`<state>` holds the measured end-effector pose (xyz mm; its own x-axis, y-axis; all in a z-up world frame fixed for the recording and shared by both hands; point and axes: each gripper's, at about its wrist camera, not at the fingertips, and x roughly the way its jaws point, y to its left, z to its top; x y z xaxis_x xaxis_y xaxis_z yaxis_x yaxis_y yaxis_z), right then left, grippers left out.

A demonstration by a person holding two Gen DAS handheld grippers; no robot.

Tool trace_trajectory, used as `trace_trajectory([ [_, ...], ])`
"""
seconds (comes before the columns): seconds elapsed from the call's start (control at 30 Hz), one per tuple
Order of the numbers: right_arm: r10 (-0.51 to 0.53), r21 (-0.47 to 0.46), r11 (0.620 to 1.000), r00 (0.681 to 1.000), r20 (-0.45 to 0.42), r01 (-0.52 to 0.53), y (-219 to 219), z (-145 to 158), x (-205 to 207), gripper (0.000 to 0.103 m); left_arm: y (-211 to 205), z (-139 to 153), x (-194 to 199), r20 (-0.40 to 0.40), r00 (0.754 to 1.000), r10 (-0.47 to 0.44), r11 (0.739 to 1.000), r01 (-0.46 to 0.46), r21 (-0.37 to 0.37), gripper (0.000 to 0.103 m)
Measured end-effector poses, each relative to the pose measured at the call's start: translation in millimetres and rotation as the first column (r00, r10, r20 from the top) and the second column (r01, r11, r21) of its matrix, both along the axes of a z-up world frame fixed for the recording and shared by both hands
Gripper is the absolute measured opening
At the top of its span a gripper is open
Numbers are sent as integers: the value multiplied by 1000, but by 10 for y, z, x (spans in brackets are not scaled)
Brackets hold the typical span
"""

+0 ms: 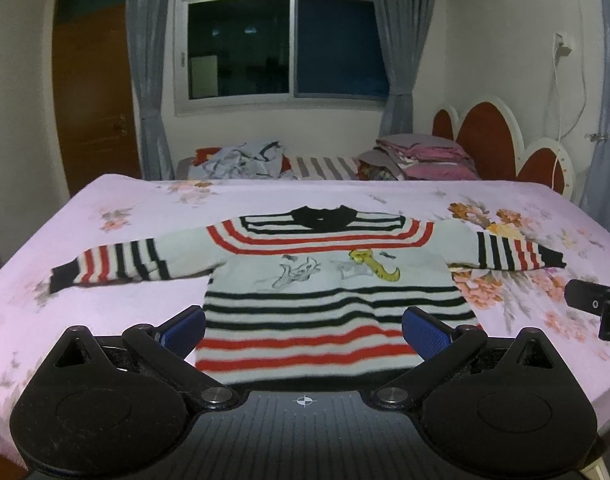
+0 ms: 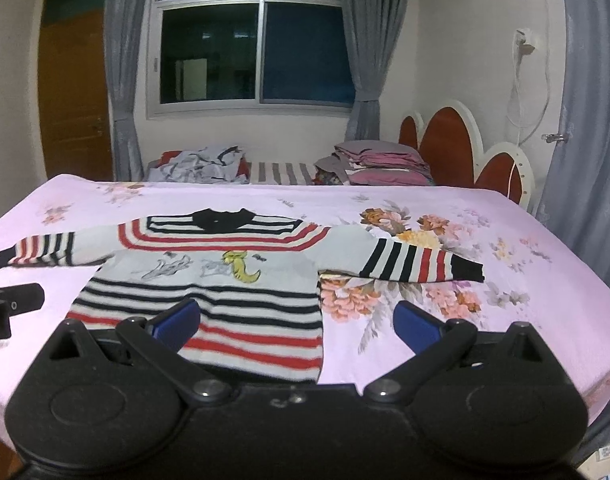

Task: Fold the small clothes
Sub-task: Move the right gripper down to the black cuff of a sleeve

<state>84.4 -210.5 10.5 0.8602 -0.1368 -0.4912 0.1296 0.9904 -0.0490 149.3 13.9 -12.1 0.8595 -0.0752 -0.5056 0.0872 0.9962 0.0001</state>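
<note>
Striped in red, black and white, the small sweater (image 1: 329,280) lies flat on the pink floral bedspread (image 1: 145,208), sleeves out to both sides. At its hem, the left gripper (image 1: 304,330) hovers with jaws wide, holding nothing. Over the hem's right corner, the right gripper (image 2: 297,320) also gapes wide and empty.

A dark sliding window with a grey metal frame (image 1: 281,40) fills the upper centre, flanked by 2 grey curtains (image 1: 397,60). A brown wooden door (image 1: 93,92) stands upper left. A red scalloped headboard with white trim (image 1: 489,136) sits right, against white walls.
</note>
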Motion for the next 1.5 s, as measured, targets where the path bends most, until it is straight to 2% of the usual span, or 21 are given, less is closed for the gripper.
trace_trajectory([
  [0.13, -44, 11, 999, 999, -4, 44, -17, -5, 302, 103, 13, -23, 307, -19, 999, -30, 999, 29, -37, 103],
  [0.3, -89, 10, 996, 996, -18, 89, -71, -53, 587, 103, 18, -119, 705, -57, 997, -43, 998, 41, -42, 103],
  [0.53, -136, 11, 990, 989, -55, 137, -256, -207, 896, 103, -196, -311, 1119, -101, 992, -78, 997, 75, -34, 103],
  [0.73, -181, 16, 983, 981, -73, 182, -625, -382, 1272, 103, -459, -420, 1540, -98, 993, -64, 998, 61, -35, 103],
  [0.87, -190, 42, 980, 978, -90, 195, -974, -494, 1592, 102, -685, -573, 1930, -161, 986, -31, 999, 27, -26, 103],
  [0.97, -192, 44, 979, 977, -96, 197, -1222, -571, 1791, 101, -931, -631, 2154, -164, 986, -15, 1000, 20, 24, 103],
  [1.1, -232, 80, 967, 965, -126, 243, -1638, -737, 2039, 89, -1294, -721, 2411, -166, 986, -13, 993, 32, 111, 103],
  [1.17, -264, 104, 955, 955, -137, 279, -1865, -824, 2125, 82, -1398, -749, 2493, -148, 988, -47, 993, 62, 98, 103],
  [1.2, -283, 121, 946, 949, -137, 299, -1988, -866, 2161, 78, -1440, -770, 2519, -118, 991, -63, 995, 71, 67, 103],
  [1.27, -311, 150, 932, 939, -144, 331, -2206, -939, 2223, 77, -1544, -819, 2591, -103, 992, -78, 994, 85, 66, 103],
  [1.33, -339, 172, 916, 928, -153, 363, -2417, -1026, 2289, 69, -1671, -896, 2681, -131, 988, -87, 992, 98, 82, 103],
  [1.37, -351, 179, 908, 922, -164, 378, -2522, -1081, 2333, 67, -1719, -938, 2734, -158, 983, -92, 992, 104, 66, 103],
  [1.43, -373, 199, 891, 908, -190, 408, -2734, -1206, 2414, 55, -1815, -1008, 2847, -217, 971, -102, 993, 113, 38, 103],
  [1.5, -388, 230, 873, 898, -207, 430, -2917, -1313, 2470, 44, -1935, -1050, 2897, -224, 971, -81, 994, 96, 56, 103],
])
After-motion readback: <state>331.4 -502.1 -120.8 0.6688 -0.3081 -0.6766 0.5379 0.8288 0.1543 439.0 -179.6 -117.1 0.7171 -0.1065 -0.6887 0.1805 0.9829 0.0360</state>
